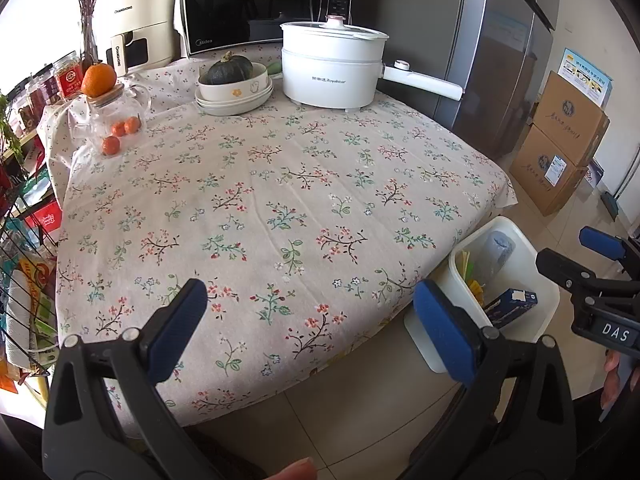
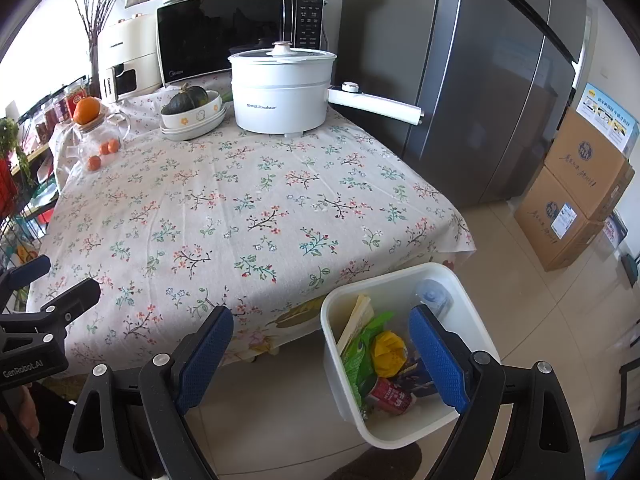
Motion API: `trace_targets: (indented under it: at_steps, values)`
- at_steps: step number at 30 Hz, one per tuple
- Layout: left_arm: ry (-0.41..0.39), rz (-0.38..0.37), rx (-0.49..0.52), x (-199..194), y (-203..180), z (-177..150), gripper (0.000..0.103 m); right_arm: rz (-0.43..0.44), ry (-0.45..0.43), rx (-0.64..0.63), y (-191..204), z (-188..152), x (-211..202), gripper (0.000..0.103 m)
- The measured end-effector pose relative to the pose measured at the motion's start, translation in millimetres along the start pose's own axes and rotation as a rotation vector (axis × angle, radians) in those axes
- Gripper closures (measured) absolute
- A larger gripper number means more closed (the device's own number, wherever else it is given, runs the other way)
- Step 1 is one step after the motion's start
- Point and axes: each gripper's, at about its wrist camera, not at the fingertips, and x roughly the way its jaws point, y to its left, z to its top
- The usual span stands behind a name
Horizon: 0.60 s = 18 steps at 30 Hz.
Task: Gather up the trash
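Blue-padded and spread wide, your left gripper [image 1: 310,326] tilts down over the near edge of the flowered tablecloth [image 1: 280,184], nothing between its fingers [image 1: 180,324], only bare cloth ahead of them. Your right gripper [image 2: 322,356] takes the same downward slant beside it, jaws equally wide and holding nothing; its left finger [image 2: 206,354] hangs over the table's hem, its right finger [image 2: 438,356] over the open mouth of the white bin [image 2: 384,280] on the floor tiles. Between those right fingers, and just below them, lies the collected trash [image 2: 386,350]: a yellow crumpled wrapper, green packets, a red can, a flat pale sleeve leaning on the bin's far wall. From your left wrist view the bin [image 1: 506,226] sits just outside the right finger, with the right gripper [image 1: 600,256] poised above its far rim. A fingertip [image 1: 296,470] of yours shows at the bottom edge, below the left fingers. Well beyond both pairs of fingers, at the table's far side, stand a white electric pot [image 1: 332,68] and a bowl holding a dark squash [image 1: 232,70].
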Motion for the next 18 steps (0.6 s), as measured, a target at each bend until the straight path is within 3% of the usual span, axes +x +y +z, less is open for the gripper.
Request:
trace_targets:
  at_steps: [18]
  values:
    - [-0.003,0.016,0.012,-0.7,-1.2,-0.5,0.001,-0.002,0.0,-0.002,0.4,-0.1,0.2,0.012]
